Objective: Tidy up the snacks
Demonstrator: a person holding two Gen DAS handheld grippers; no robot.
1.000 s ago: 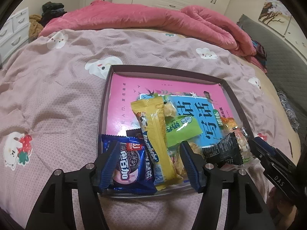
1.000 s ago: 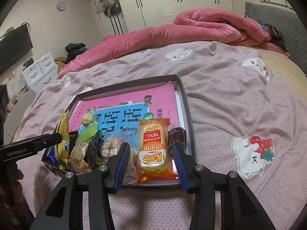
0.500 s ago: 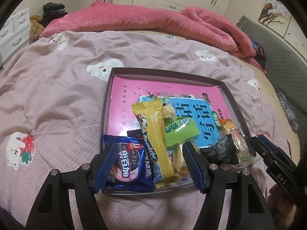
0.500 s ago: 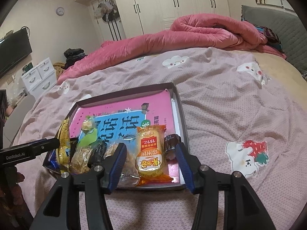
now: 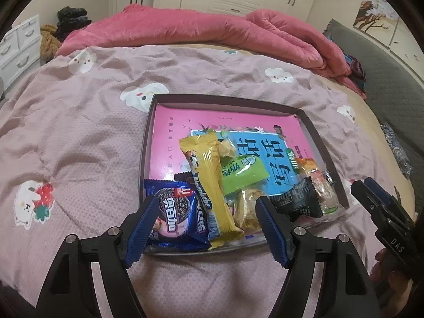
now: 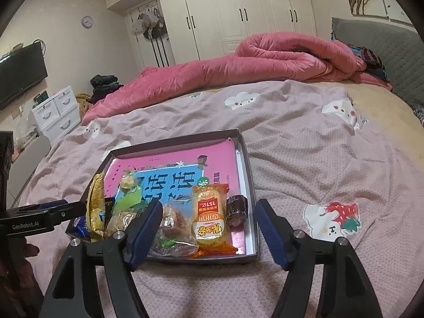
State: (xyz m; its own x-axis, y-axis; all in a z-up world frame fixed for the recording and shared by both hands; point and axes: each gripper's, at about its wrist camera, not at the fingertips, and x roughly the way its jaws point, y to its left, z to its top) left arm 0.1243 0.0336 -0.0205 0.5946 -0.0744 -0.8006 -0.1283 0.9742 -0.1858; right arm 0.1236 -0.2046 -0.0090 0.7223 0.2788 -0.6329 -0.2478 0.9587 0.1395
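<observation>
One tray on bed, one pink book inside, about nine snack packets. Two tongs, left and right, both just spreading, pinching nothing.

Bed under mauve cartoon-print cover, bearing snack-filled tray and rumpled pink quilt.

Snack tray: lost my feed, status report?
Left gripper and right gripper open, just widening, holding nothing. Dark shallow tray on bed, snack packets crowded at its near edge. Nothing in the way.
</observation>
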